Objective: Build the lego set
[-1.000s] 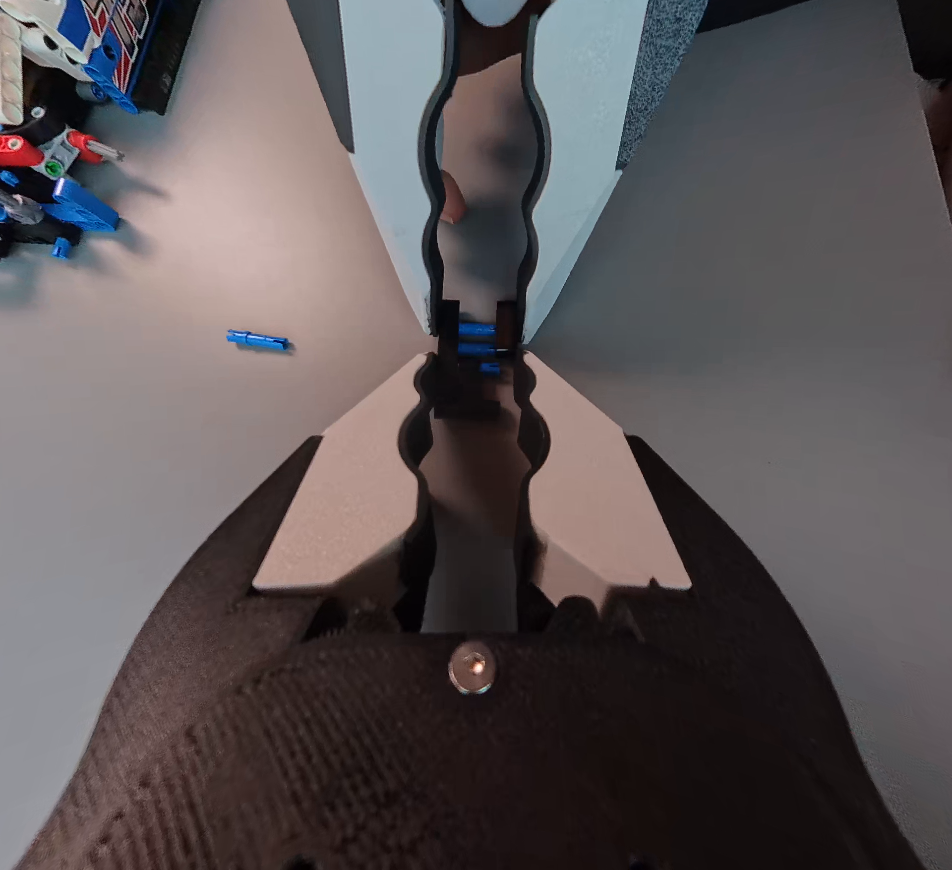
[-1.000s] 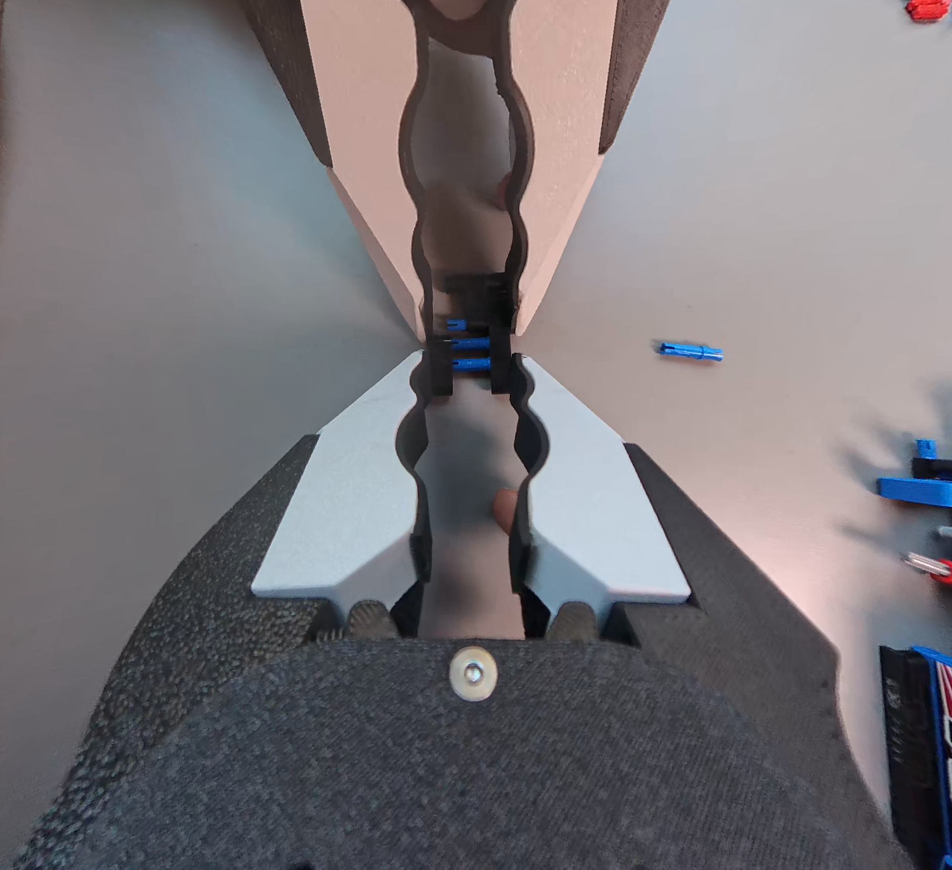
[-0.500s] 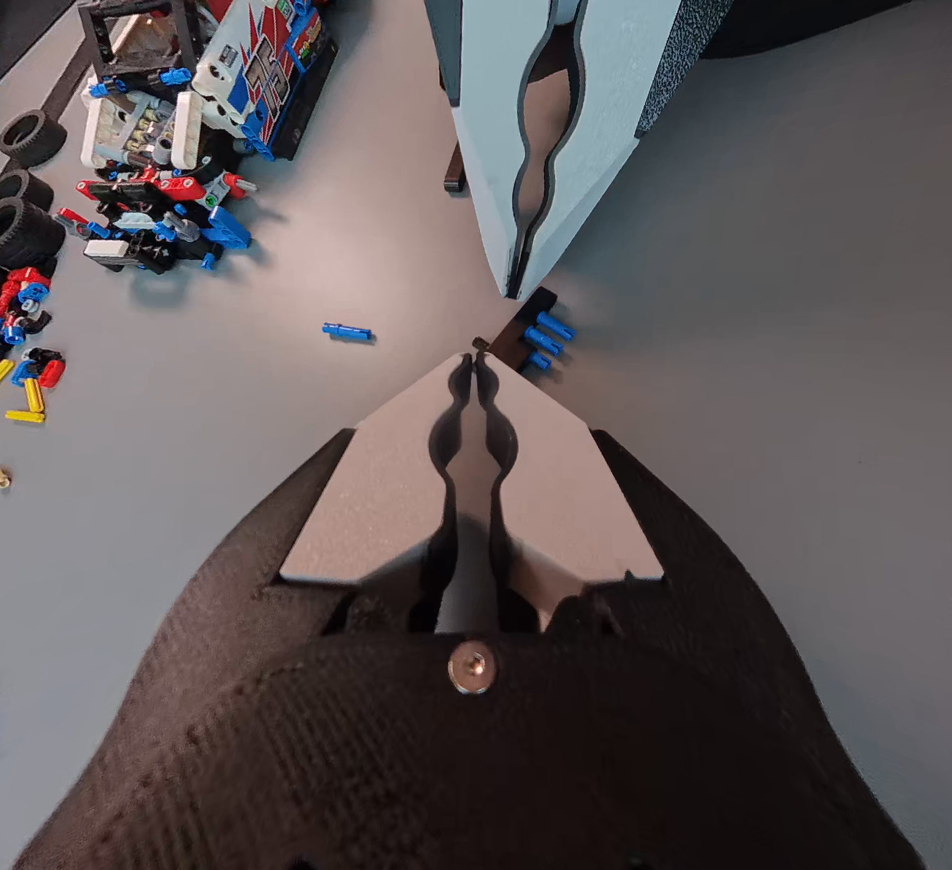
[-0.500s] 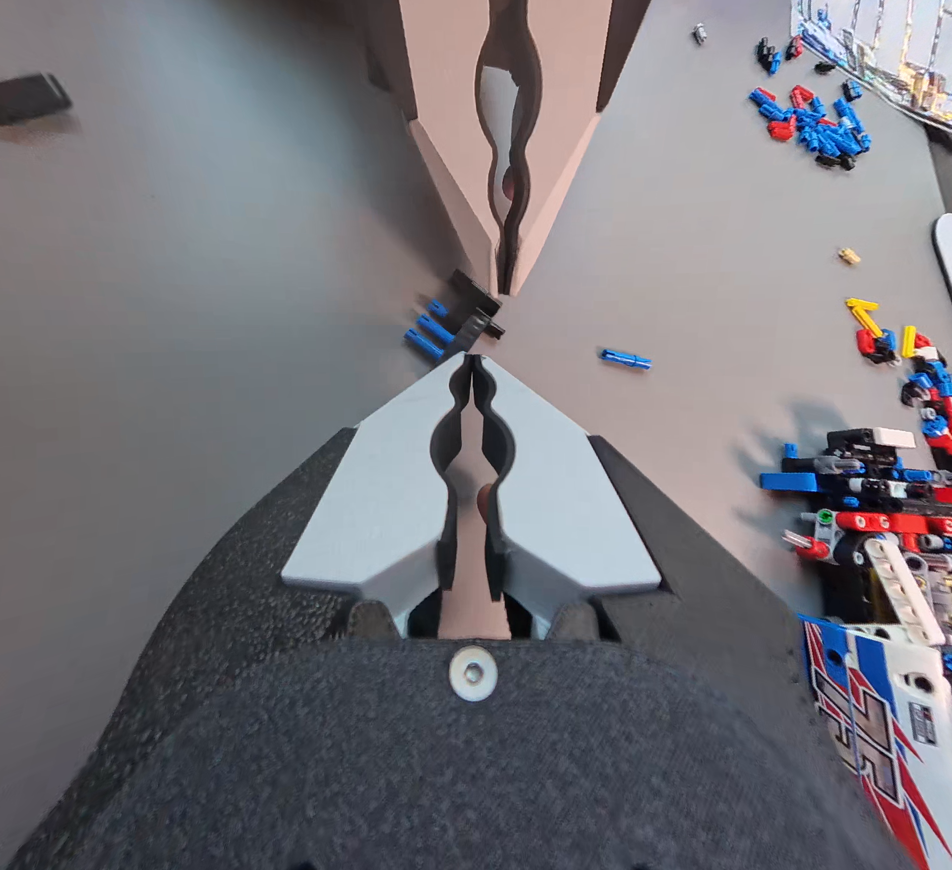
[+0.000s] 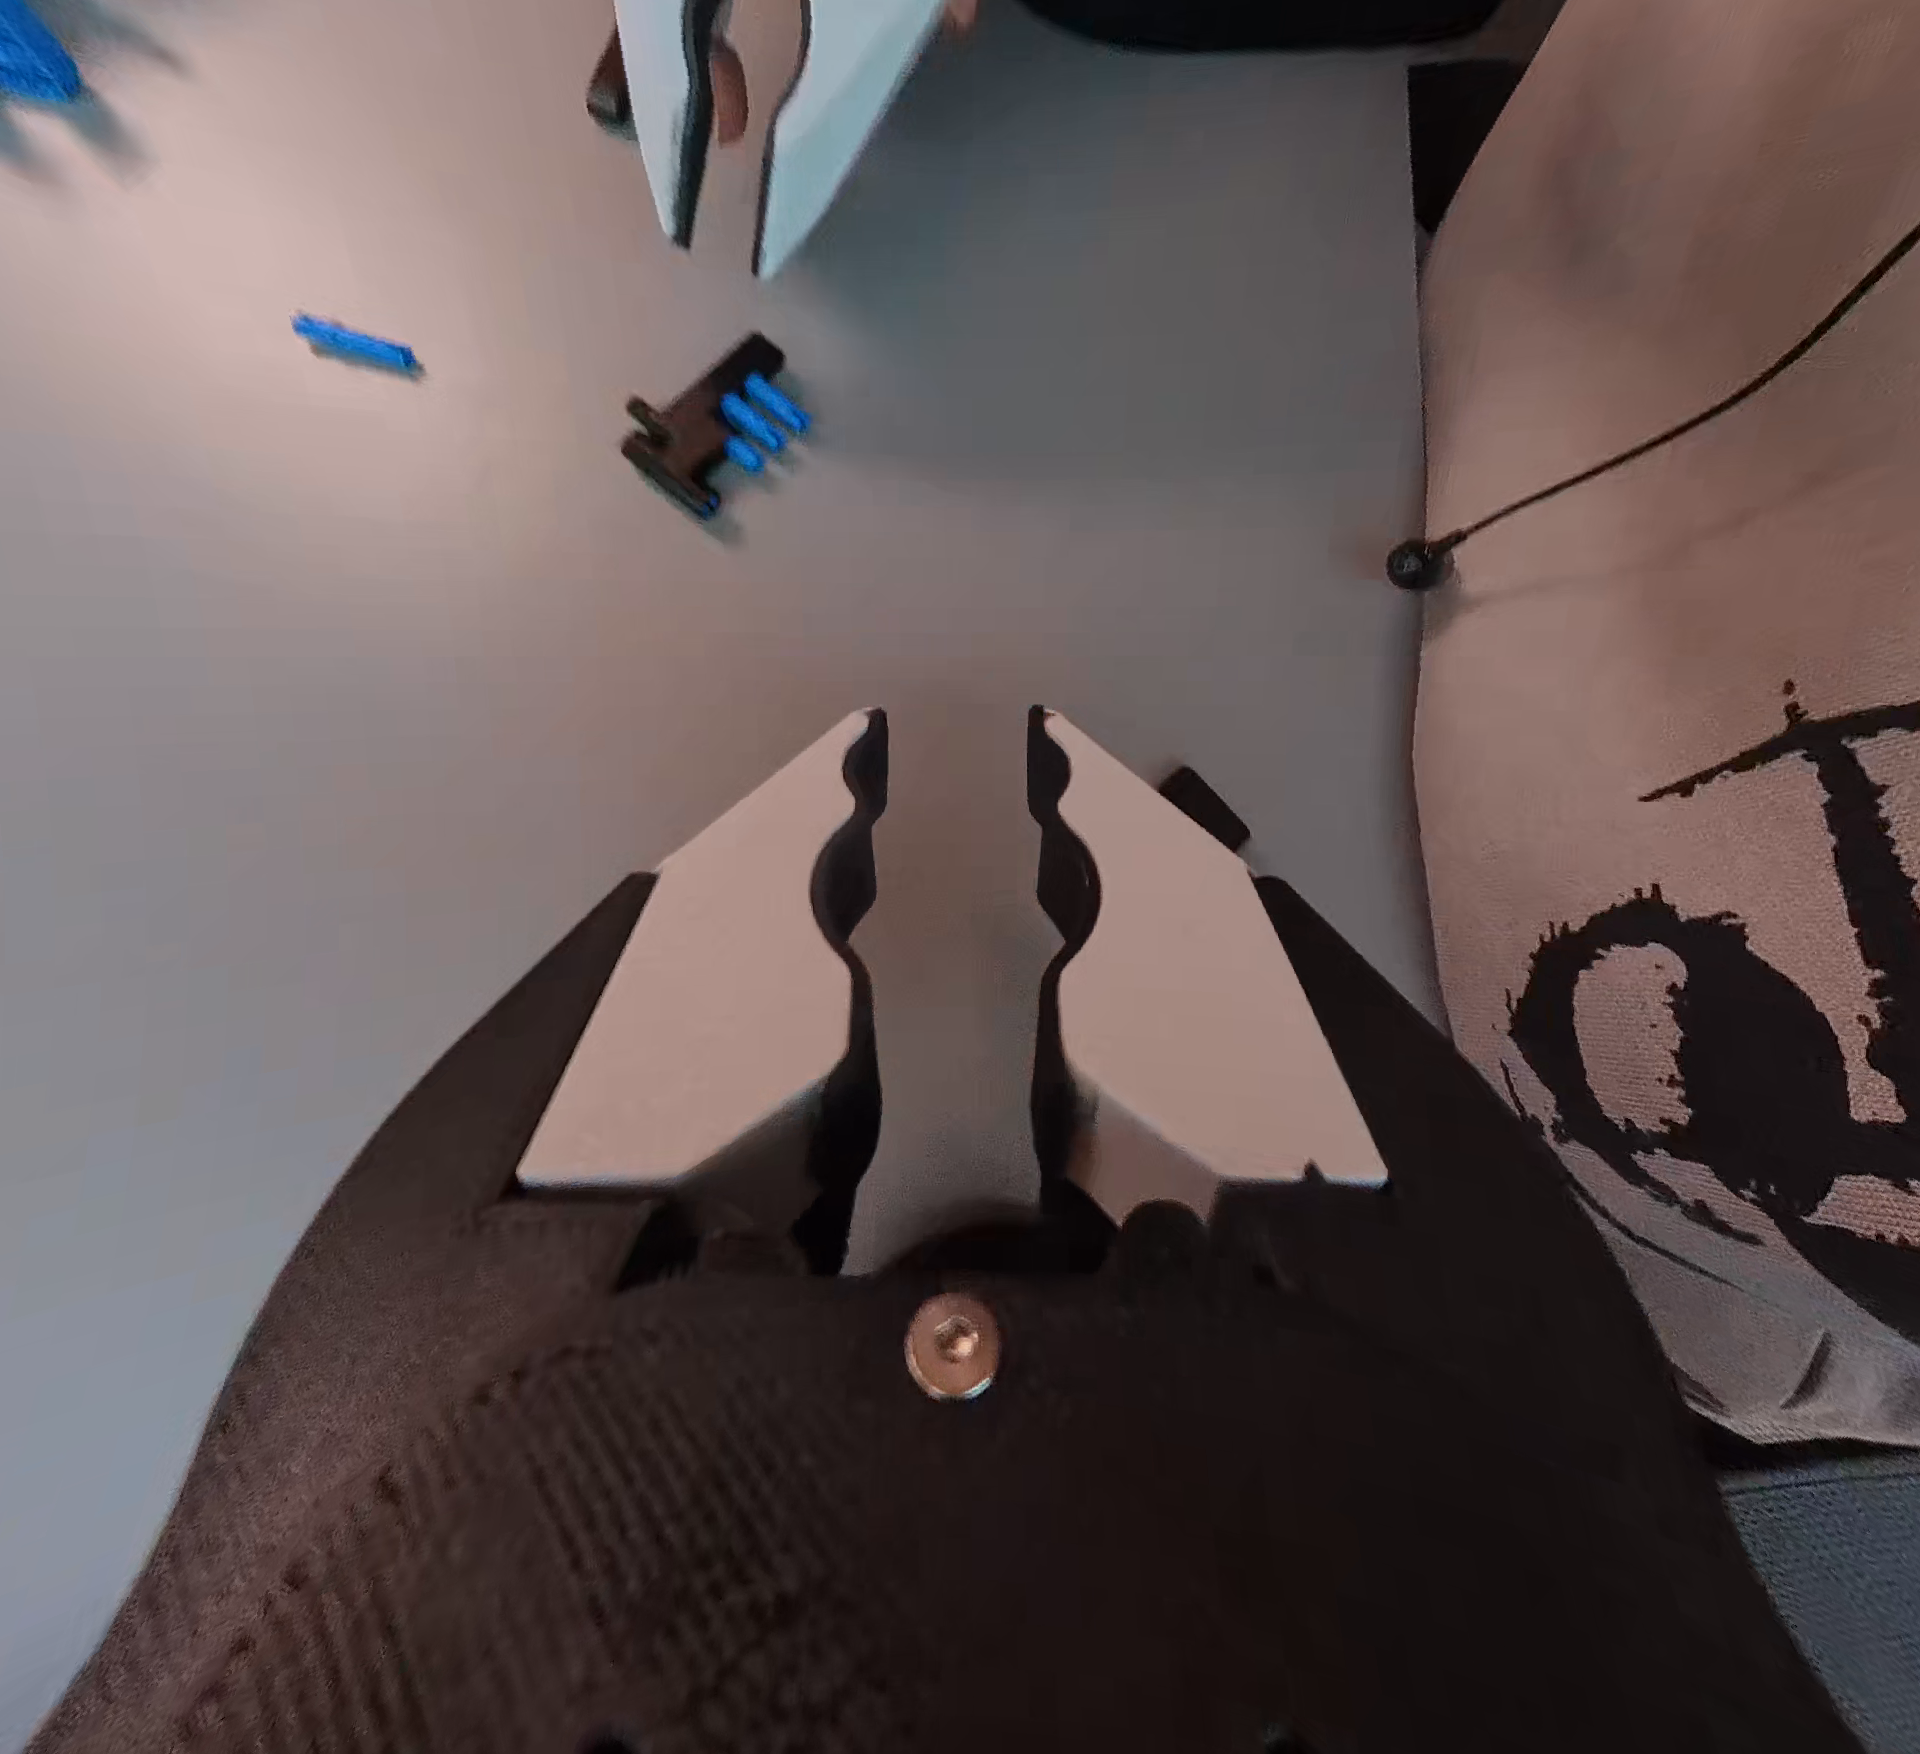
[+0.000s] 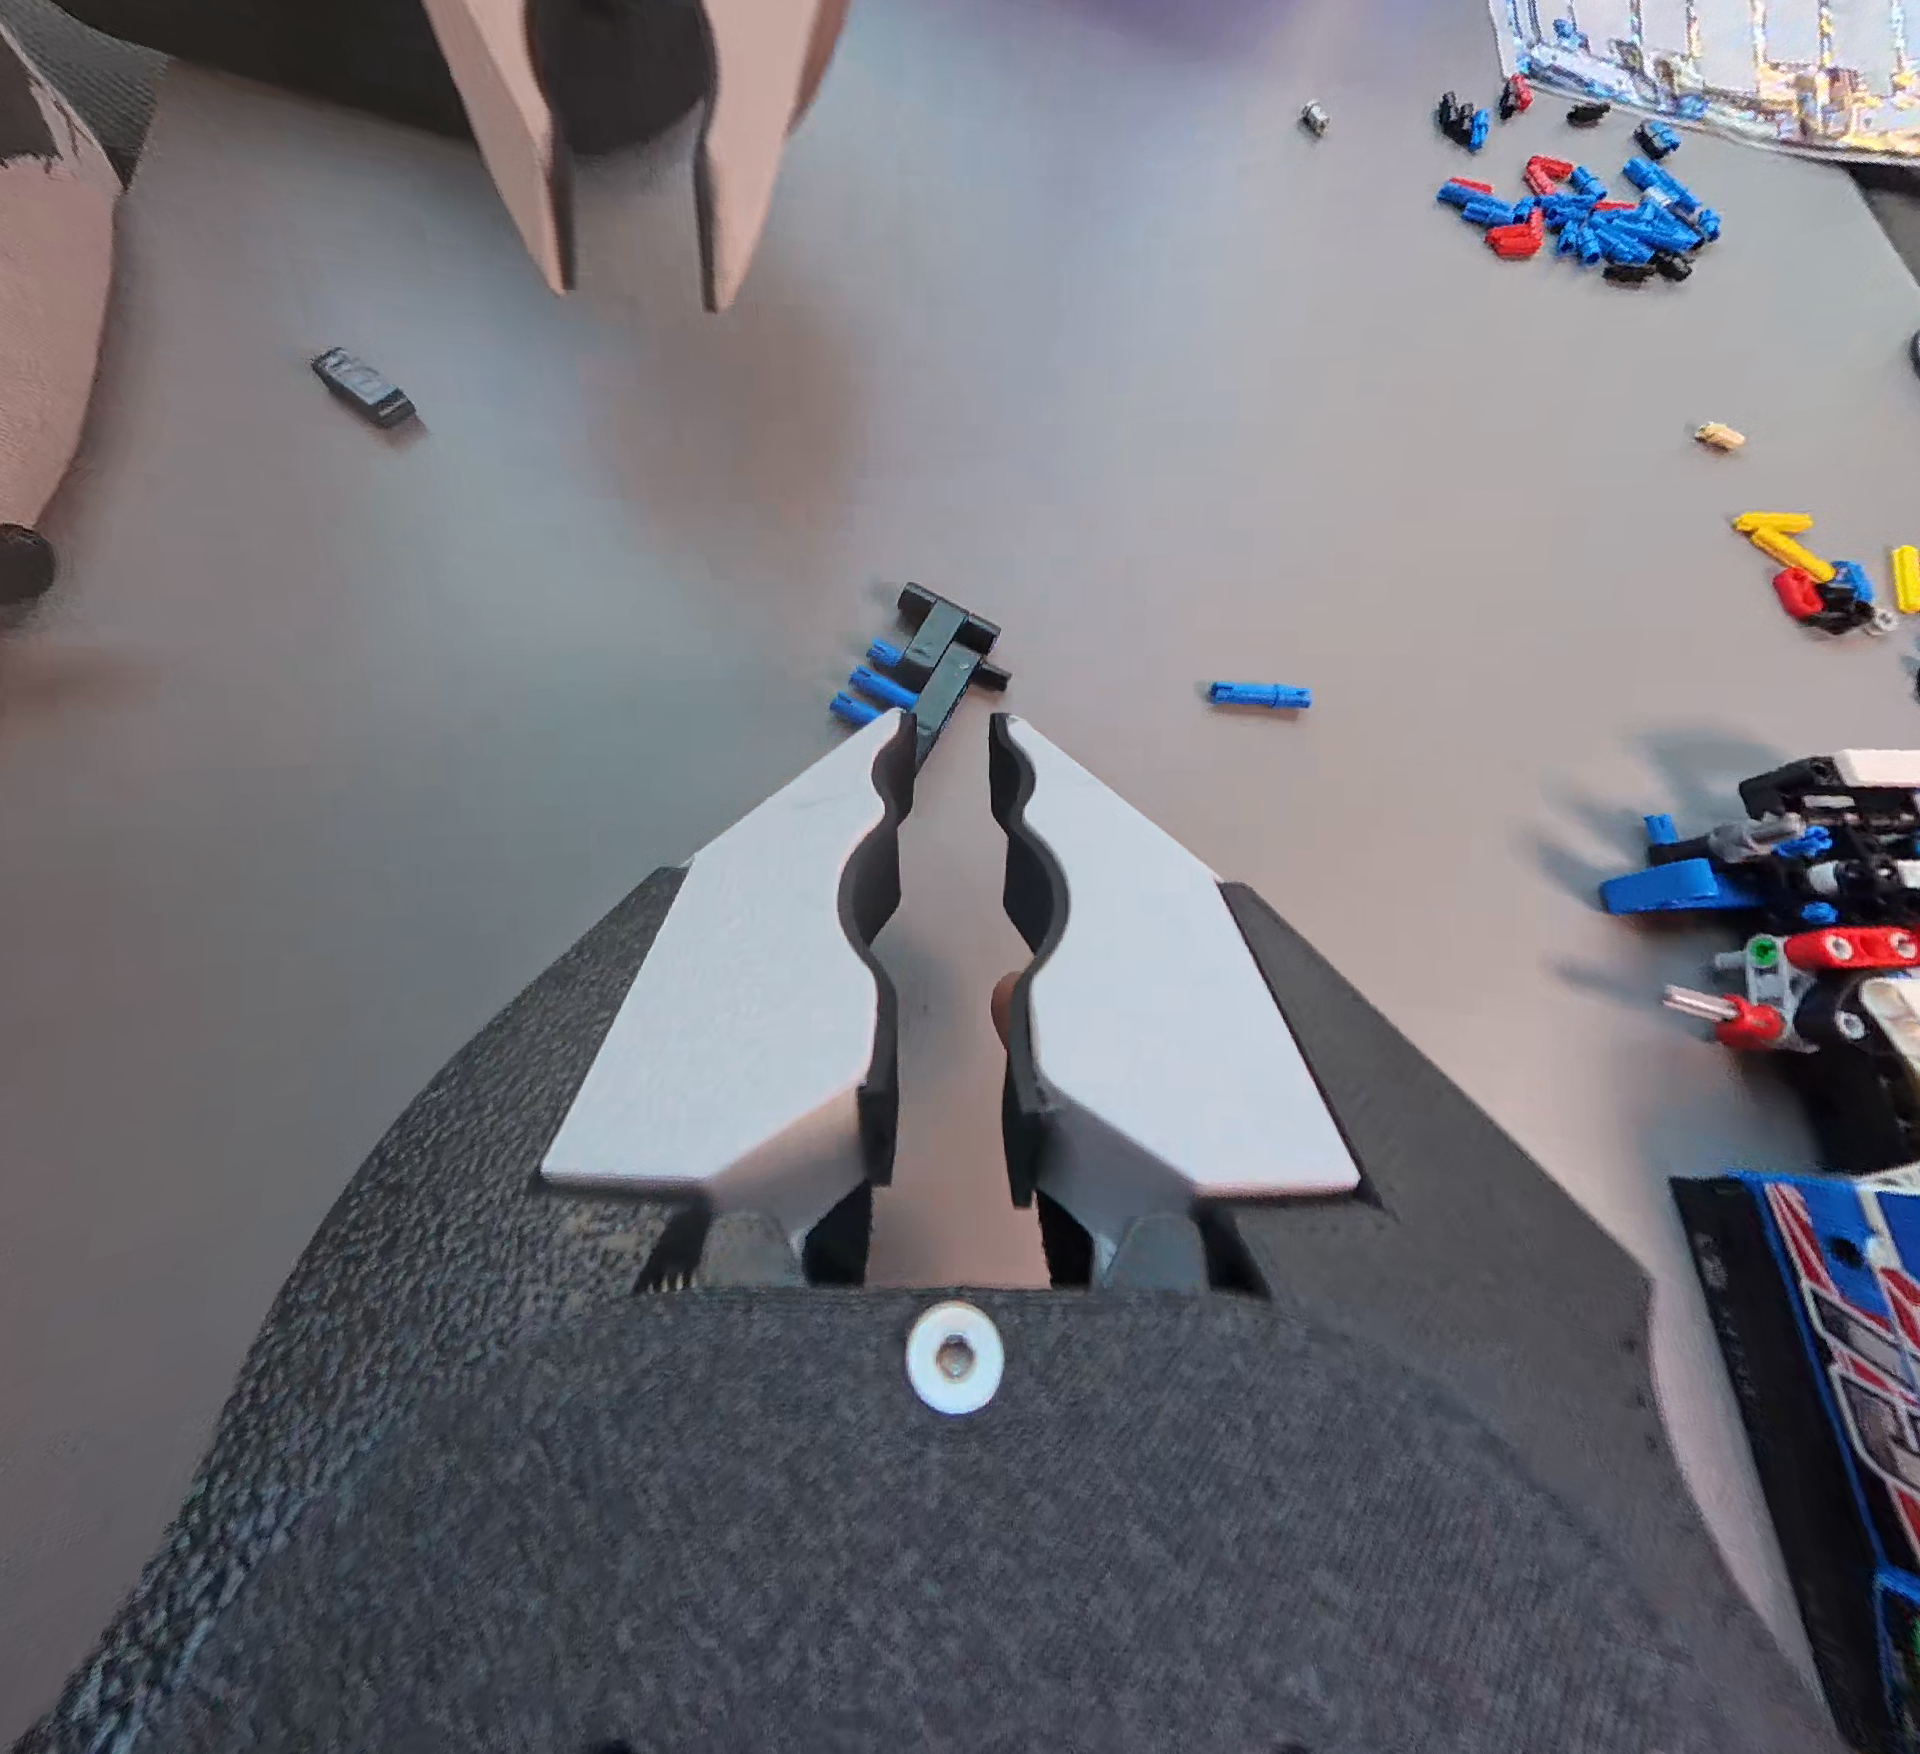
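- Since both claws are released, the step in hand looks like a re-grip: the black piece (image 6: pixel 940 655) lies free on the table (image 6: pixel 520 769), held by neither.
- Left gripper (image 5: pixel 956 717): jaws parted, nothing between them, well back from the piece and near the person's shirt (image 5: pixel 1683 769).
- Right gripper (image 6: pixel 951 722): jaws parted and empty; its tips sit just beside the piece's near end, touching or not I cannot tell, as the frame is smeared there.
- To do it well, my judgement: close the right jaws across the black body, not on the blue pegs, so the pegs stay free to mate; lift level so nothing twists out.
- A loose pin (image 6: pixel 1259 694) lies near, to the piece's right in the right wrist view; probably the next part to go in. Bring the left claw to it only once the piece is held firm.
- Half-built car (image 6: pixel 1787 925) stands well apart at the right edge, a parts pile (image 6: pixel 1590 213) farther off beyond it.
- Small dark brick (image 6: pixel 364 388) lies alone near the left gripper's side.
- Look of the piece: short black beam, flat on the grey top, with a stub at one end and three blue pegs (image 5: pixel 764 426) sticking out side by side along one face.
- The pegs look about evenly seated.
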The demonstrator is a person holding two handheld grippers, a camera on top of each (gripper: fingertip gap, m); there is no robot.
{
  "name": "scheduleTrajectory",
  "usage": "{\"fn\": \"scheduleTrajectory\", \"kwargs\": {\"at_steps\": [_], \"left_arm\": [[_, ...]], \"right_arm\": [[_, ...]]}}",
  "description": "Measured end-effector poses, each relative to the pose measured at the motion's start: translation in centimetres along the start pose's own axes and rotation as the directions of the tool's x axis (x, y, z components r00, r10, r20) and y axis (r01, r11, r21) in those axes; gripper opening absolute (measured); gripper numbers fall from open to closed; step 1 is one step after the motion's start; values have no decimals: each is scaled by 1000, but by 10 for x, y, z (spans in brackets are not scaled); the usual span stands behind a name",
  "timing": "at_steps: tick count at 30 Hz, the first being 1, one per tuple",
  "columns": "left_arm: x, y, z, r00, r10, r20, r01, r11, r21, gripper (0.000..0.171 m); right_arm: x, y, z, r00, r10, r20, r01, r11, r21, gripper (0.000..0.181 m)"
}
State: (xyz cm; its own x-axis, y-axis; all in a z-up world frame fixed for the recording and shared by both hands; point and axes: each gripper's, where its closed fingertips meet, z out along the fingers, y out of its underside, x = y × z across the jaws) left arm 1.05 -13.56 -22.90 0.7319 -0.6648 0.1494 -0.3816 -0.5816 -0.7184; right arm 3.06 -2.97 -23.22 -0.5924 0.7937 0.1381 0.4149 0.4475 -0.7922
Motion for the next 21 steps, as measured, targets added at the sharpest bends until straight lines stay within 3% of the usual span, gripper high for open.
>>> {"fn": "scheduleTrajectory", "kwargs": {"at_steps": [5,9,13,16,21], "left_arm": [[41,27,8,988,-129,85,133,990,-43,28],[51,36,19,980,-105,169,123,987,-99,28],[46,33,23,974,-24,225,53,991,-124,1],[29,28,25,960,4,281,28,994,-109,0],[-9,10,13,939,-18,344,26,1000,-18,8]], "right_arm": [[-8,11,1,999,51,10,-50,994,-102,21],[-13,9,6,998,67,11,-65,987,-144,23],[-13,7,6,1000,-5,-23,1,986,-170,23],[-12,2,3,998,-36,-53,26,985,-171,23],[-12,7,10,997,54,-53,-64,976,-208,22]]}}
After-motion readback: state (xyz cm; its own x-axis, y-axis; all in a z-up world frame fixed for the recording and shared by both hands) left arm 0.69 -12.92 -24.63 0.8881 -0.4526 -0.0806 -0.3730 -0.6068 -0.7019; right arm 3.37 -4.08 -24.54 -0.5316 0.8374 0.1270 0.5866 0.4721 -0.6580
